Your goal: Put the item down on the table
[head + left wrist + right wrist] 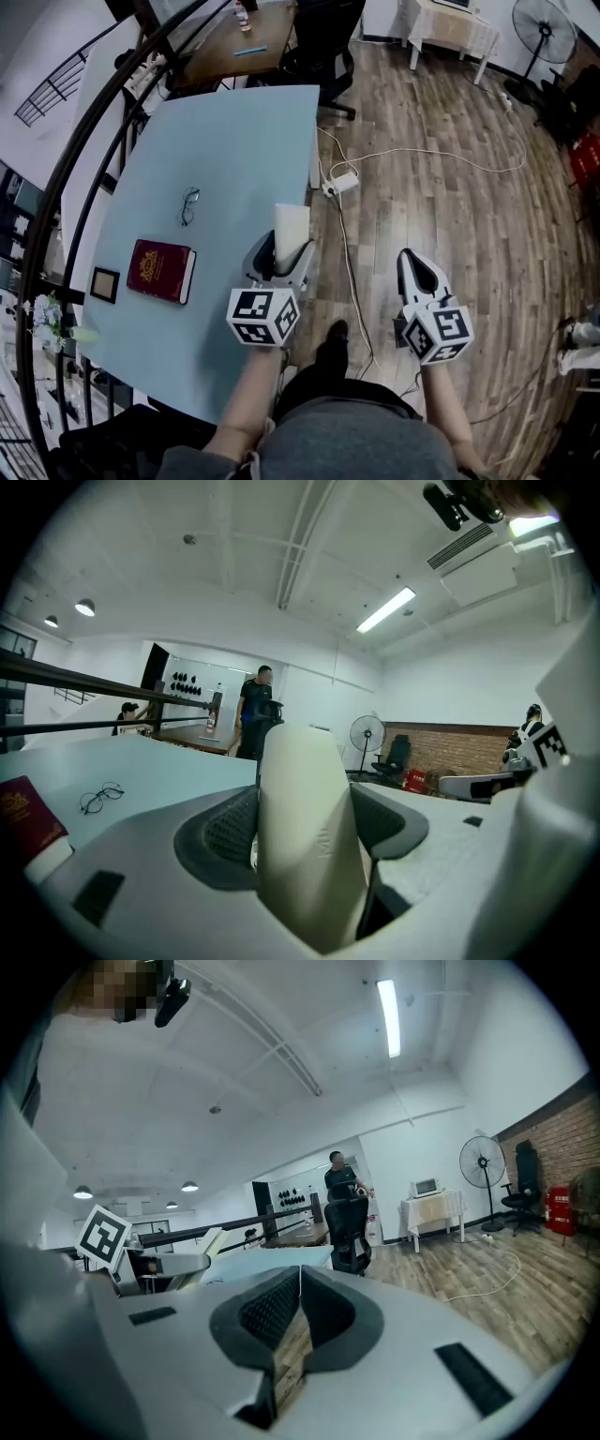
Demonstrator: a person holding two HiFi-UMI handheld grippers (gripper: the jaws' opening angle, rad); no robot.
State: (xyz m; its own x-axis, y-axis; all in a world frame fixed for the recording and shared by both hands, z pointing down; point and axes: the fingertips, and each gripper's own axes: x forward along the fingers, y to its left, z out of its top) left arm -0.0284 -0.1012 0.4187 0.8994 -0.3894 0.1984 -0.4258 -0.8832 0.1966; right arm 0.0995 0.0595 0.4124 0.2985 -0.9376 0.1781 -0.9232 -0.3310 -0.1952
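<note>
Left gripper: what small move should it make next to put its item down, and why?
Probably lower the left gripper toward the table, easing slightly left first. Its jaws are shut on the pale item, held near the table's right edge; bare tabletop lies between it and the glasses.

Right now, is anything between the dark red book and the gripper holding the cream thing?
No. In the head view, only bare pale blue table lies between the dark red book and the left gripper, shut on the cream curved piece.
</note>
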